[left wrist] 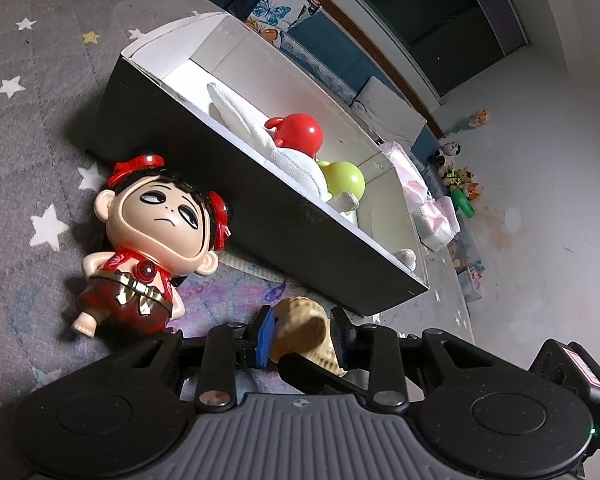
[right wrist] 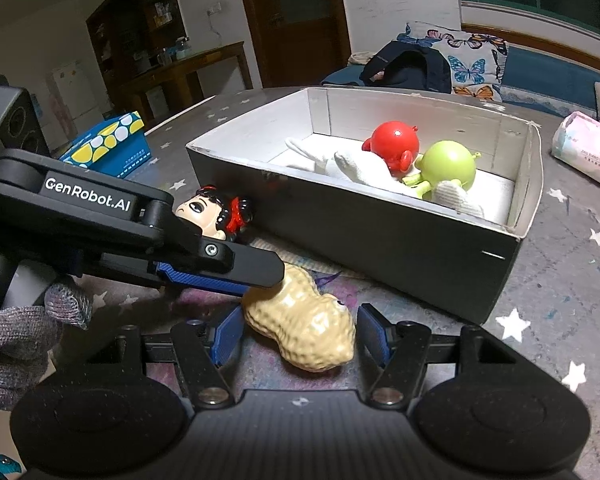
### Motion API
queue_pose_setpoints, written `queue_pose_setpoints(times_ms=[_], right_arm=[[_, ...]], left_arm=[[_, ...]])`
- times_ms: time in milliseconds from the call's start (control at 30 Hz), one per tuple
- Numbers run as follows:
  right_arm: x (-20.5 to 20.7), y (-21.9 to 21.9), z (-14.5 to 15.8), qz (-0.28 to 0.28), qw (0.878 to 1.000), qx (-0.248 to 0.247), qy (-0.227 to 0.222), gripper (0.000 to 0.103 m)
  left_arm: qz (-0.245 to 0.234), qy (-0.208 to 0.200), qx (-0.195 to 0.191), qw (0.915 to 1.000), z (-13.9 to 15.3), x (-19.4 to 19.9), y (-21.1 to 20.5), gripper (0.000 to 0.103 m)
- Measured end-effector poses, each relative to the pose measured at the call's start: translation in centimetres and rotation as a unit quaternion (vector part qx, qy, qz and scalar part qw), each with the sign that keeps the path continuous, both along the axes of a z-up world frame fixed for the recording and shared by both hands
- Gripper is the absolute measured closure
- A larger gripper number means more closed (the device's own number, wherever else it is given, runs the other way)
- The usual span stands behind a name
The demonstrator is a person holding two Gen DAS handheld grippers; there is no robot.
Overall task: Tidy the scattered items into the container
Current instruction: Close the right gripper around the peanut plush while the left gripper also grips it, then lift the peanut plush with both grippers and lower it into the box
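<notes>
A tan peanut-shaped toy [right wrist: 304,326] lies on the grey star-patterned rug in front of the black box [right wrist: 400,240]. My left gripper [left wrist: 302,334] is shut on one end of the peanut toy [left wrist: 304,330]; its finger [right wrist: 220,268] reaches in from the left in the right wrist view. My right gripper [right wrist: 300,336] is open, its blue pads on either side of the peanut's other end. A doll with red hair buns [left wrist: 156,236] lies on the rug left of the box [left wrist: 260,216]. Inside the box are a red ball toy [right wrist: 394,146], a green one [right wrist: 448,166] and a white cloth [right wrist: 360,168].
A blue and yellow spotted box [right wrist: 108,144] stands at the far left of the rug. A pink tissue pack [right wrist: 588,154] lies right of the black box. A butterfly cushion [right wrist: 464,60] and a dark bag [right wrist: 408,66] sit behind it. Small toys [left wrist: 460,184] lie on the floor.
</notes>
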State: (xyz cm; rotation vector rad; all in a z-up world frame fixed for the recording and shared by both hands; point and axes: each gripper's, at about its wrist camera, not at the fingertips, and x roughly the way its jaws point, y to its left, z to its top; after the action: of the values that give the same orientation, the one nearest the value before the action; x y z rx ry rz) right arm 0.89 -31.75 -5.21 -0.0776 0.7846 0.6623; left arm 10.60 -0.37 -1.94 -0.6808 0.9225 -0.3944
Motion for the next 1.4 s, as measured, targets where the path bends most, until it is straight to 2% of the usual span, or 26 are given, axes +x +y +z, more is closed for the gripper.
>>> queue_pose_setpoints(times_ms=[67,433,667,867,1067,1400], right_arm=[[-0.2,0.1,-0.1,0.004,1.000,-0.005,-0.003,0.043],[-1.5,0.0,0.9,0.006,0.999,-0.027,-0.033,0.044],[-1.6,-1.2,4.6,-0.006,0.997,-0.015,-0.077,0.045],[0.8,-2.0,7.3,-0.028,0.994,-0.009,-0.107,0.045],[5.3,-2.3,7.5,-0.054,0.995,-0.005,-0.085,0.045],[11.0,-2.4,4.3,-0.084,0.996,-0.017,-0.009,0.047]], left_arm=[[-0.003,0.002,0.003,1.0000,-0.1,0.0,-0.1,0.070],[-0.012,-0.003,-0.006,0.9999,0.8,-0.3,-0.3,0.071],[-0.019,-0.045,-0.017,0.9987,4.2,0.3,-1.2,0.071],[-0.025,-0.078,-0.020,0.9965,7.0,3.3,-2.2,0.071],[-0.029,-0.065,-0.019,0.9973,6.5,8.0,-3.0,0.071],[-0.056,-0.008,0.002,0.9984,2.7,13.7,-4.0,0.071]])
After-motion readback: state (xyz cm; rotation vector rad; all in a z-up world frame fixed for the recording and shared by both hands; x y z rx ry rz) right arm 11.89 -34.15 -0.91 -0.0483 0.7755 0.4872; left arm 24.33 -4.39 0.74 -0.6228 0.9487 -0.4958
